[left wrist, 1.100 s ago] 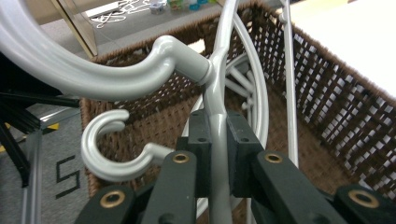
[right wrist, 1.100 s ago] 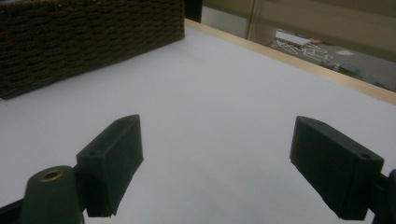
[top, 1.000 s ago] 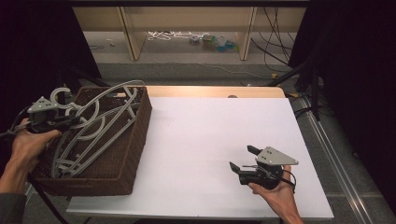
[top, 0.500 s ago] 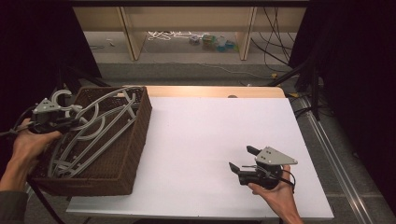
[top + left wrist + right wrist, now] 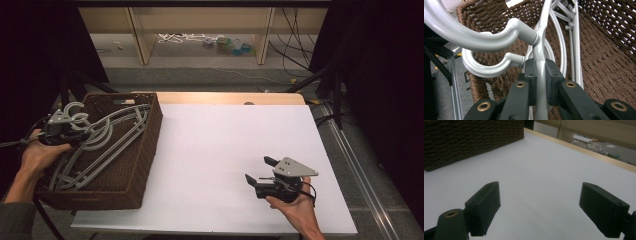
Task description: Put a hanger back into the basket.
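Grey plastic clothes hangers [image 5: 107,137] lie stacked in a brown wicker basket [image 5: 142,150] at the table's left. My left gripper [image 5: 75,131] is at the basket's left rim, shut on the neck of the top hanger [image 5: 540,53] just below its hook [image 5: 474,37]; both pads [image 5: 531,75] press on the grey bar. A second hook [image 5: 486,68] curls underneath. Over the white table top near the front right, my right gripper [image 5: 260,170] stands open, nothing between its fingers [image 5: 486,202].
The wicker basket's side [image 5: 471,140] rises at the far left in the right gripper view. The white table top [image 5: 225,145] stretches between basket and right hand. Behind the table are a wooden shelf frame [image 5: 200,30], floor clutter and cables [image 5: 295,30].
The left hand has shifted slightly along the basket's left rim with the hanger in its grip, and the hanger stack has tilted a little. The right gripper has stayed put.
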